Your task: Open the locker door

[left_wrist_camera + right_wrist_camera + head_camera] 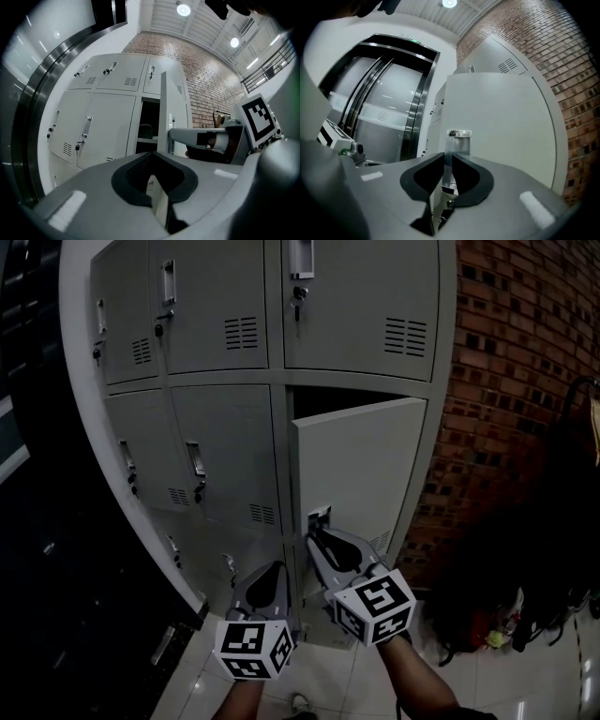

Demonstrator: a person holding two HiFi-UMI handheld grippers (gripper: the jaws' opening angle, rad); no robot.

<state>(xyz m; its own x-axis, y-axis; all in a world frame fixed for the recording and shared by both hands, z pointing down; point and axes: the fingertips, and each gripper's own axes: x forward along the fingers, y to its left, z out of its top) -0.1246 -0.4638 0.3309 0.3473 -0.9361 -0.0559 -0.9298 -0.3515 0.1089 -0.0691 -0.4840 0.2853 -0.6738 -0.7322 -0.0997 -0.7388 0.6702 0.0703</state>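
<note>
Pinching the handle (457, 140) of the locker door (361, 474) is the right gripper (319, 538), pads clamped on the thin metal pull from both sides. That door's in the mid row, right column of the locker bank (216, 381), and it's swung partway out w/ a dark gap showing above it. Inside the compartment (149, 123) a shelf edge shows in the left gripper view w/ some dark shape on it, can't tell what. The left gripper (277, 568) hangs just left of the right one, in front of the lower lockers, fingertips pressed together w/ nothing btw them. Count: 3 columns, 6 doors clear in the top 2 rows, 1 open and 5 shut. There's a bottom row too, but it's mostly hidden behind the 2 grippers, only 2 lower handles (174, 549) peek out. Brick wall (525, 381) on the right, w/ dark clutter (506, 577) at its foot that's too murky to ID. Steel door frame (417, 103) on the other side, cut off at the edge.
</note>
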